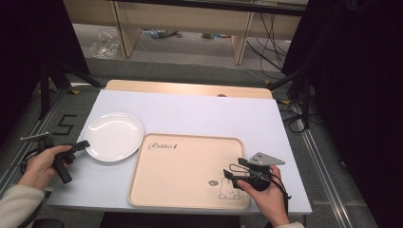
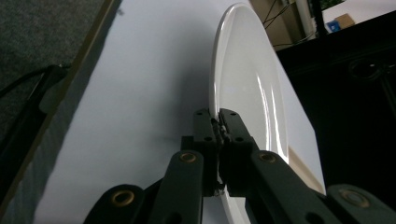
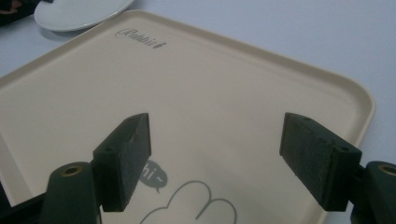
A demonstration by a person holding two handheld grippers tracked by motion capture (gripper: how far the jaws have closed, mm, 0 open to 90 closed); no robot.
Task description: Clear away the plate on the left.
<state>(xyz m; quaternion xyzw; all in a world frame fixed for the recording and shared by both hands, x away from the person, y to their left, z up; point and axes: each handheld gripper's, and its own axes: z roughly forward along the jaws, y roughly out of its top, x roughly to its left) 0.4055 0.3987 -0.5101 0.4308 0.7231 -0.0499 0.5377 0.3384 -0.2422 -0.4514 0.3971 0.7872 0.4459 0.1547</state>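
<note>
White tabletop (image 1: 190, 114): left claw (image 1: 84, 144) apparently pinches plate (image 1: 114, 135); right claw (image 1: 229, 175) wide over tray (image 1: 185, 166).

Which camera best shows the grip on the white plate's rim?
The left gripper view: the left gripper pinches the white plate rim. High view shows the whole plate; right gripper view shows its edge.

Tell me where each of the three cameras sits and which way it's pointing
High view: above the person's side, looking forward and down on the table; both forearms, left gripper and right gripper show.
Left gripper view: rides the left gripper, looking along its jaws, shut on the white plate rim.
Right gripper view: rides the right gripper, looking between open jaws over the beige tray.
Shared: the plate and the tray appear in all three views.
</note>
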